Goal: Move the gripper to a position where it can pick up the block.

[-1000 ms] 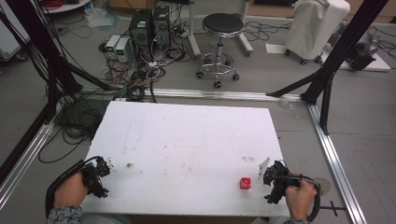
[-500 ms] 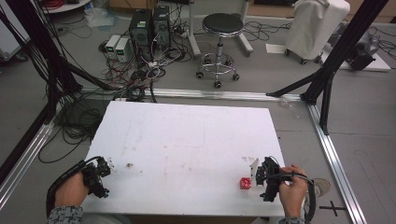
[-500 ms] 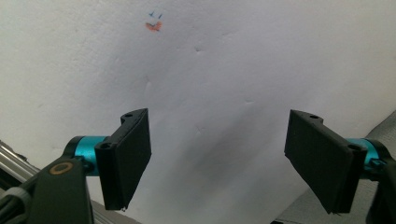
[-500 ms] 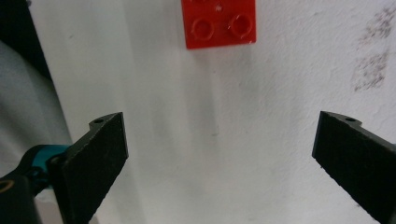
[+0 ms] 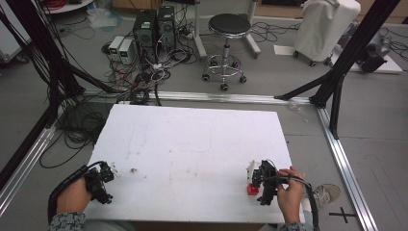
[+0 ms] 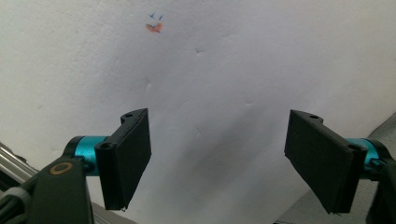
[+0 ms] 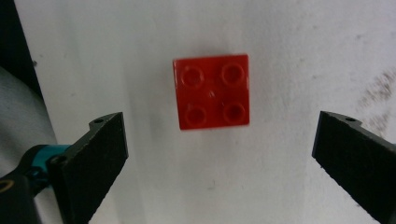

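A red square brick [image 7: 212,91] with studs on top lies flat on the white table, near the front right corner [image 5: 252,189]. My right gripper [image 7: 219,158] hangs open just above it, the jaws wide apart on either side and the brick a little ahead of them. In the high view the right gripper [image 5: 256,179] sits directly over the brick, held by a hand. My left gripper [image 6: 217,163] is open with nothing between its pads, over bare white table at the front left [image 5: 107,174].
The white table [image 5: 192,139] has a small brownish mark [image 5: 133,171] near the left gripper and an orange-blue smudge [image 6: 154,25]. Beyond the table stand a black stool [image 5: 226,29], computer boxes [image 5: 154,26], cables and black frame posts.
My right gripper has moved left along the front edge, from beside the red brick to right over it. The left gripper has stayed put.
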`<state>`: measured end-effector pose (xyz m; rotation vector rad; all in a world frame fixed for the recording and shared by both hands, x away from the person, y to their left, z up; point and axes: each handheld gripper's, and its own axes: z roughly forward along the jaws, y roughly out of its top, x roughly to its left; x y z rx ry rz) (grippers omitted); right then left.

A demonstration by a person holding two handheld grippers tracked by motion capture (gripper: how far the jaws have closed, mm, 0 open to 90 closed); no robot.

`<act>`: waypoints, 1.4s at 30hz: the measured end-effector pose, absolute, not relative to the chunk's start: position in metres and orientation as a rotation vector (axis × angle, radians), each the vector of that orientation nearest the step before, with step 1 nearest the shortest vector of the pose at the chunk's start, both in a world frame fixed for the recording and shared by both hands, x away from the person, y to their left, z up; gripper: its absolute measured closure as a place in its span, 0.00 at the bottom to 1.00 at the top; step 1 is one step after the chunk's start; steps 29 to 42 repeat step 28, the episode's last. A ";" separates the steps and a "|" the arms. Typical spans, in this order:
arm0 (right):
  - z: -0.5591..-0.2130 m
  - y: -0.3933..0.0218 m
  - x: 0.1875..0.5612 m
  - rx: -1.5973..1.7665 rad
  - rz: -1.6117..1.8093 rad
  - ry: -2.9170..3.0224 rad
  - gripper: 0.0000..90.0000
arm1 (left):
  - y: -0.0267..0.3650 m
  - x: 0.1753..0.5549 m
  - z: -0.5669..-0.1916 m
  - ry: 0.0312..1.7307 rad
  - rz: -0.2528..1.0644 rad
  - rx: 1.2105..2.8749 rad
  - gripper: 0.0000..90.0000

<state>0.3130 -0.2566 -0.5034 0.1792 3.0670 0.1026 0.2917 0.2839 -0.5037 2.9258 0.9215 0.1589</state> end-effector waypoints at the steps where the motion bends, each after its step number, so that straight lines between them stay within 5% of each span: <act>1: -0.505 -0.254 0.314 0.164 0.102 3.079 0.03 | 0.284 0.292 -0.505 0.922 0.166 2.918 0.26; 42: -0.520 -0.233 0.312 -0.040 0.034 3.119 0.03 | 0.282 0.292 -0.505 0.913 0.170 2.918 0.26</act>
